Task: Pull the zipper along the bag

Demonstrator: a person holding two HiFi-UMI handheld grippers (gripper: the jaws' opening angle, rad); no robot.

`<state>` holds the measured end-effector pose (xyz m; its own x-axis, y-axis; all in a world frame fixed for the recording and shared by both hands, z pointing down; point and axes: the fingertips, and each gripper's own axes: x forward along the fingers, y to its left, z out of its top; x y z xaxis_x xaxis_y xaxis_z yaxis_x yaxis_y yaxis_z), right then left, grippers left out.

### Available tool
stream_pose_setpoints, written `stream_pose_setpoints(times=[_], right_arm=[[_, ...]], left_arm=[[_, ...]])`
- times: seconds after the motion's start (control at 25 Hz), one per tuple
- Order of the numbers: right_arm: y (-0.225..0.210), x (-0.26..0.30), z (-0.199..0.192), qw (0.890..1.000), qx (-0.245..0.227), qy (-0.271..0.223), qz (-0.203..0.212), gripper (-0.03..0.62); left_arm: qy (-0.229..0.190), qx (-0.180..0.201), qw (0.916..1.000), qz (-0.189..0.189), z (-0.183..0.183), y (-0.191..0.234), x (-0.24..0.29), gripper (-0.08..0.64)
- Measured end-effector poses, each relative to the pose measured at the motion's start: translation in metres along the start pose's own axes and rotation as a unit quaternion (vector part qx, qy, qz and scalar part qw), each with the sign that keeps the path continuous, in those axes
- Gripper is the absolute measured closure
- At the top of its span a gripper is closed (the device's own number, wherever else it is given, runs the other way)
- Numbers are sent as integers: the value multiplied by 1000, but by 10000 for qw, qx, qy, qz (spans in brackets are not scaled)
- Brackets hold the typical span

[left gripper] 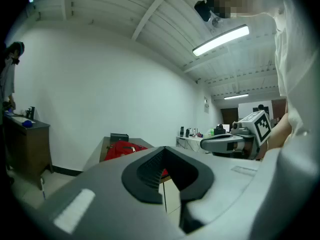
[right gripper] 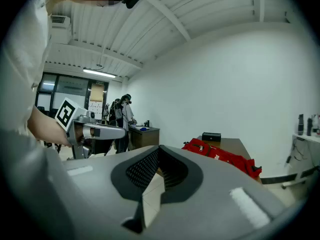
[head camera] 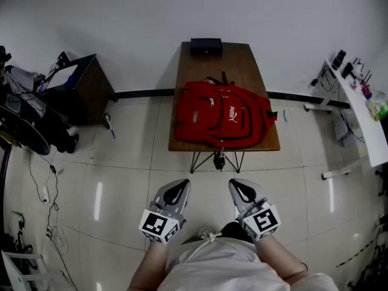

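In the head view we hold two tools, the left hand-held gripper (head camera: 177,188) and the right hand-held gripper (head camera: 240,188), low by our body, well apart from the one red fabric backpack (head camera: 221,115). It lies flat on the brown wooden tabletop (head camera: 242,56), probably so the zipper is reachable.

In the left gripper view its jaws sit together, empty.

In the right gripper view the jaws are likewise closed on nothing.

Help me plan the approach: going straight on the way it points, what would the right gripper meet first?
Nothing close: open floor lies ahead of the right gripper. Beyond that, it would probably meet the near edge of the table that carries the red backpack; height is hard to judge.
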<state>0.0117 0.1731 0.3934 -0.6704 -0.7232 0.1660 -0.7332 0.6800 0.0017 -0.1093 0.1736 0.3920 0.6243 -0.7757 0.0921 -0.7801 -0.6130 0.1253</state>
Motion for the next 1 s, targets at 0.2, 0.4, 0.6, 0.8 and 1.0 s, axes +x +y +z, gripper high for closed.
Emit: stream_pose_setpoints(times=[0.2, 0.4, 0.6, 0.8, 1.0], right_arm=[[-7, 24, -10, 9998, 86, 158, 26, 586], [-32, 53, -12, 9998, 130, 118, 84, 586], [-76, 94, -12, 9997, 160, 53, 184, 586], [-138, 140, -5, 9994, 139, 38, 308, 586], [-206, 174, -2, 9991, 130, 121, 397, 586]], left_arm=[[52, -41, 9999, 95, -4, 26, 3, 554], [101, -132, 9997, 173, -10, 51, 30, 554], [181, -78, 9997, 158, -3, 73, 77, 554], [162, -191, 9993, 262, 5, 110, 144, 554], [248, -24, 9993, 280, 15, 133, 216, 554]])
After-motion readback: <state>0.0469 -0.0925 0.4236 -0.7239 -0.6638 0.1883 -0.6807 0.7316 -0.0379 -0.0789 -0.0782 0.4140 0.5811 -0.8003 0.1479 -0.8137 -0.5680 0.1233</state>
